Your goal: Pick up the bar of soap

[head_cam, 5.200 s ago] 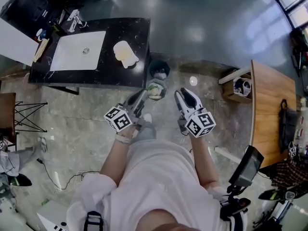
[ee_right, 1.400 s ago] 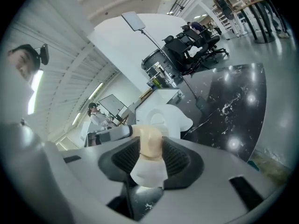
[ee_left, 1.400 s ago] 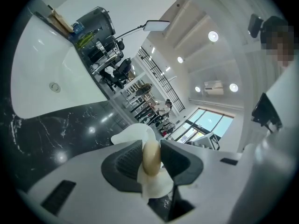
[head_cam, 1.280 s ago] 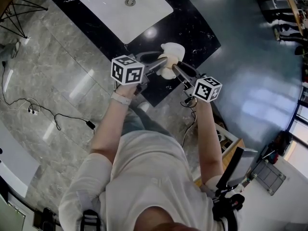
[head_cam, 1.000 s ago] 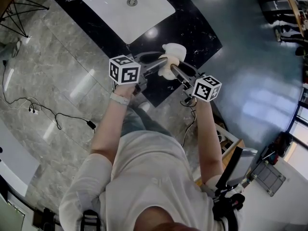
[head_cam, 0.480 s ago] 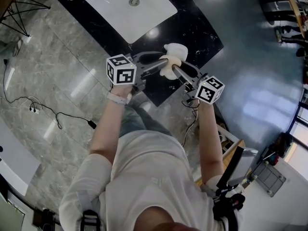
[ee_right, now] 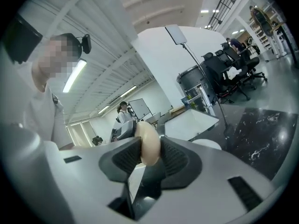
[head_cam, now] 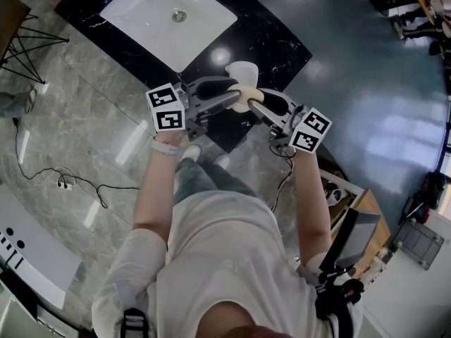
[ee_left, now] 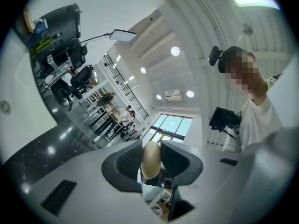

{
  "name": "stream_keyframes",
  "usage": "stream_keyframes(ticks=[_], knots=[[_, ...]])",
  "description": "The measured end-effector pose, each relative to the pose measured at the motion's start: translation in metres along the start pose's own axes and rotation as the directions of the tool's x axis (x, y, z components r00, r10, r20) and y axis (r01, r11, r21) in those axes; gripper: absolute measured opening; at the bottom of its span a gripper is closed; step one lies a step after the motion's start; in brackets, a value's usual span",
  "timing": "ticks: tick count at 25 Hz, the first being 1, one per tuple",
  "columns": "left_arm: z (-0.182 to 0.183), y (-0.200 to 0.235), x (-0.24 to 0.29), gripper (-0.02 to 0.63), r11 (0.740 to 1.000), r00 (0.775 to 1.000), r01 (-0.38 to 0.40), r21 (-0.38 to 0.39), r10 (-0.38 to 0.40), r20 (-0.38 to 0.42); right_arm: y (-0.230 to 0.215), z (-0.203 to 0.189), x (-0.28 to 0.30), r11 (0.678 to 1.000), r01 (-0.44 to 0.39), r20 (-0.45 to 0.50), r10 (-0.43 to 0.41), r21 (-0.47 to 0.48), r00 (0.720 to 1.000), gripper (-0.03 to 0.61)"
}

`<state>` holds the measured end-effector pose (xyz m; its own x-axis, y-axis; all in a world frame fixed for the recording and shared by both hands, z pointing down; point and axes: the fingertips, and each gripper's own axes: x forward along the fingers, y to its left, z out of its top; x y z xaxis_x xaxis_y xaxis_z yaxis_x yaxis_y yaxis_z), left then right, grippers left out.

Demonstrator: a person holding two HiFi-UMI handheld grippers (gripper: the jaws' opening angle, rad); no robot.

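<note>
The pale yellow bar of soap (head_cam: 242,101) hangs just in front of the white soap dish (head_cam: 239,72) on the black counter (head_cam: 282,41). My left gripper (head_cam: 234,97) comes at it from the left and my right gripper (head_cam: 254,105) from the right, tips meeting at the bar. In the left gripper view the soap (ee_left: 151,158) stands on edge between the dark pads, and the left gripper (ee_left: 151,164) is shut on it. In the right gripper view the soap (ee_right: 148,143) is pinched the same way by the right gripper (ee_right: 149,155).
A white rectangular sink (head_cam: 169,18) is set into the counter, left of the dish. Grey stone floor (head_cam: 91,111) lies in front, with a cable (head_cam: 63,182) on it. A wooden desk and a monitor (head_cam: 352,234) stand at the lower right.
About five seconds ago both grippers were apart over the floor, away from the counter. Over the last second they stay together on the soap by the dish; the head view has shifted a little.
</note>
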<state>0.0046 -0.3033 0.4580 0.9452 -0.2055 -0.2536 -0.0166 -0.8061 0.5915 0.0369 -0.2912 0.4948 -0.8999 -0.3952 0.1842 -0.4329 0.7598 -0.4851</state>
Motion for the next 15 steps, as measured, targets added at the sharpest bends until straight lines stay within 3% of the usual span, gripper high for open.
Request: stream_keyframes(ticks=[3,7,12,15], knots=[[0.011,-0.027,0.014,0.121,0.992,0.998,0.065,0.105,-0.064,-0.015,0.017,0.016,-0.017,0.996,0.014,0.055,-0.009,-0.093,0.998,0.143],[0.026,-0.082,0.035,0.121,0.957,0.986,0.163,0.238,-0.163,-0.023,0.056,0.042,-0.05,0.972,0.05,0.129,-0.021,-0.229,0.991,0.143],[0.039,-0.153,0.065,0.121,0.874,0.946,0.324,0.363,-0.311,-0.094,0.105,0.072,-0.099,0.915,0.148,0.227,-0.065,-0.374,0.972,0.141],[0.044,-0.189,0.085,0.121,0.812,0.907,0.417,0.407,-0.4,-0.13,0.131,0.089,-0.13,0.855,0.253,0.297,-0.123,-0.453,0.947,0.141]])
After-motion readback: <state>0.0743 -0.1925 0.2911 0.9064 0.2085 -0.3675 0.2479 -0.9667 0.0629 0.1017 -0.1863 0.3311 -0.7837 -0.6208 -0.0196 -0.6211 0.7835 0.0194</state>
